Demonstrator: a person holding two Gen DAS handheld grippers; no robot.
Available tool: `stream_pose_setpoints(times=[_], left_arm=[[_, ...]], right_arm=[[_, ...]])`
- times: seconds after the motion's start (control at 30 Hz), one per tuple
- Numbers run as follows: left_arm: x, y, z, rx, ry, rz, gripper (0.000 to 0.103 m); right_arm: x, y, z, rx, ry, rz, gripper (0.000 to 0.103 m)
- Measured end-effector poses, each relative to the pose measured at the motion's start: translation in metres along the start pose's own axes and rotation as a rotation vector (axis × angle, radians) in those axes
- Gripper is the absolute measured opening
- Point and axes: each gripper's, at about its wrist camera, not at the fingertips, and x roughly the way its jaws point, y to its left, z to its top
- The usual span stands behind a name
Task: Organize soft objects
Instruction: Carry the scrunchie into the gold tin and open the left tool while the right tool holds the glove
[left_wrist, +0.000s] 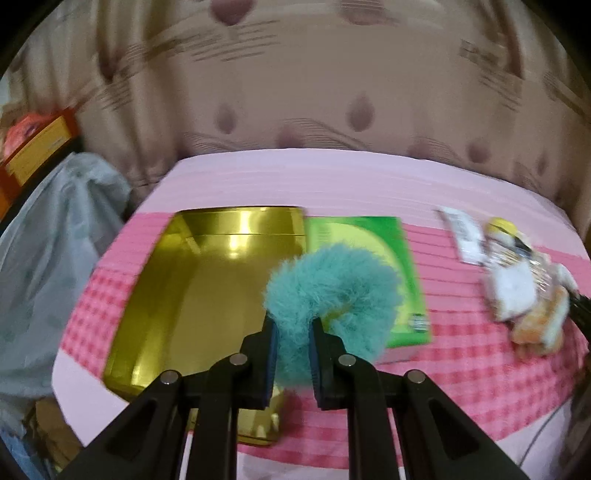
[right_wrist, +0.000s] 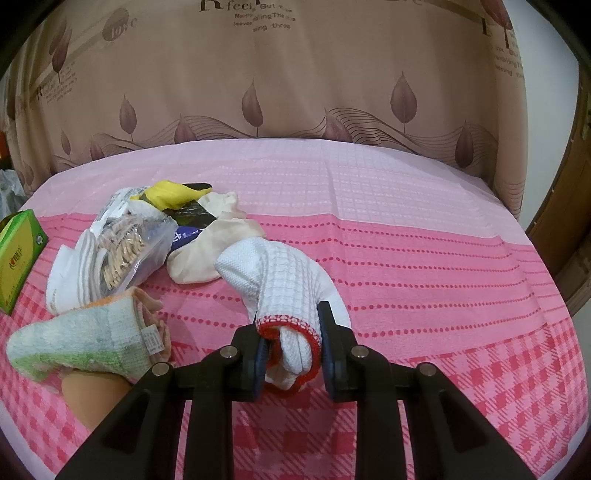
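The left gripper (left_wrist: 292, 332) pinches a teal scrunchie (left_wrist: 332, 291), held above the pink cloth (left_wrist: 461, 350) between the open gold tin (left_wrist: 192, 295) on the left and the green box (left_wrist: 402, 258) at right. The right gripper (right_wrist: 293, 332) clamps the red-trimmed cuff of a white cloth (right_wrist: 284, 280) that lies on the pink cloth. Farther left sits a pile: a clothespin bag (right_wrist: 129, 243), a cream cloth (right_wrist: 218, 243) and a green towel (right_wrist: 74, 343).

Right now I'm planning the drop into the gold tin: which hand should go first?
Left, probably. Its gripper already holds the teal fluffy scrunchie above the open gold tin. The right gripper grips a white cloth over the pink bedspread, no tin in its view.
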Motion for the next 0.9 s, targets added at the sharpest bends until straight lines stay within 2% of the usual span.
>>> stream_pose_setpoints(times=[0.17,0.37,0.57,0.9], left_arm=[[0.015,0.044,0.001,-0.050,0.024,0.074,0.015],[0.042,0.081,-0.009,-0.087,0.093,0.117,0.015],[0.057,0.098,-0.020,-0.128,0.137,0.113,0.016],[0.059,0.103,-0.020,-0.142,0.138,0.119,0.022]], right_arm=[[0.000,0.001,0.000,-0.007,0.005,-0.008,0.022],[0.000,0.001,-0.001,-0.014,0.011,-0.013,0.023],[0.001,0.003,0.000,-0.022,0.017,-0.022,0.024],[0.003,0.004,0.001,-0.039,0.022,-0.037,0.025]])
